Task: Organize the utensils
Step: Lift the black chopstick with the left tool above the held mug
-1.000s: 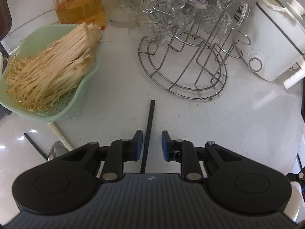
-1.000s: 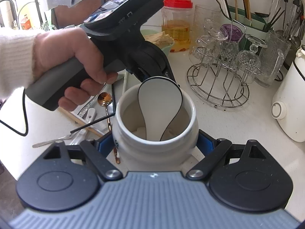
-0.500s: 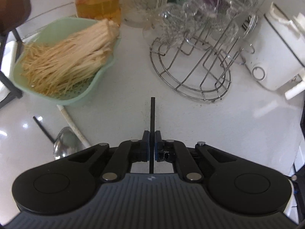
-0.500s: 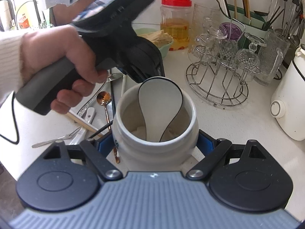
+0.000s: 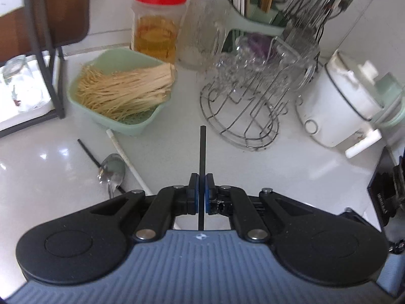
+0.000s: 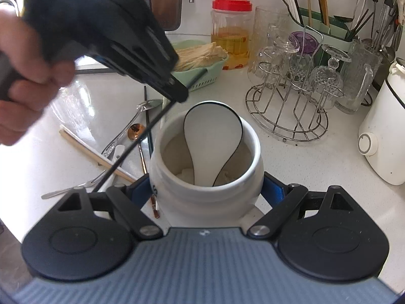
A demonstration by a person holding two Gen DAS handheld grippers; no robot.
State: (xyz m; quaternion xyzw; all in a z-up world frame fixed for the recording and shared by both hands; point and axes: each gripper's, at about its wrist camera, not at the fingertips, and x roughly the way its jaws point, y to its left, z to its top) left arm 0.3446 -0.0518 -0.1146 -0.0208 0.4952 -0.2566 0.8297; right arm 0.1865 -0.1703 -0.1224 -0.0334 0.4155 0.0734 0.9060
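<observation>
My left gripper (image 5: 202,180) is shut on a black chopstick (image 5: 202,149) and holds it lifted above the counter; in the right wrist view the left gripper (image 6: 180,96) hangs just left of the jar with the chopstick (image 6: 131,149) slanting down to the left. My right gripper (image 6: 206,190) is shut on a white ceramic jar (image 6: 162,174) that holds a white spoon (image 6: 212,136) with a black rim. Loose utensils lie on the counter left of the jar: a metal spoon (image 5: 112,171), a white chopstick (image 5: 126,162), a wooden chopstick (image 6: 83,149), a small copper spoon (image 6: 135,129).
A green basket of enoki mushrooms (image 5: 121,93) stands at the back left. A wire glass rack (image 6: 288,101) with upturned glasses, a red-lidded jar (image 6: 231,33), a green utensil holder (image 6: 326,27) and a white rice cooker (image 6: 382,136) stand behind and right.
My left gripper closed on the black chopstick and lifted it off the counter, tilting up and away. The right gripper kept holding the jar still.
</observation>
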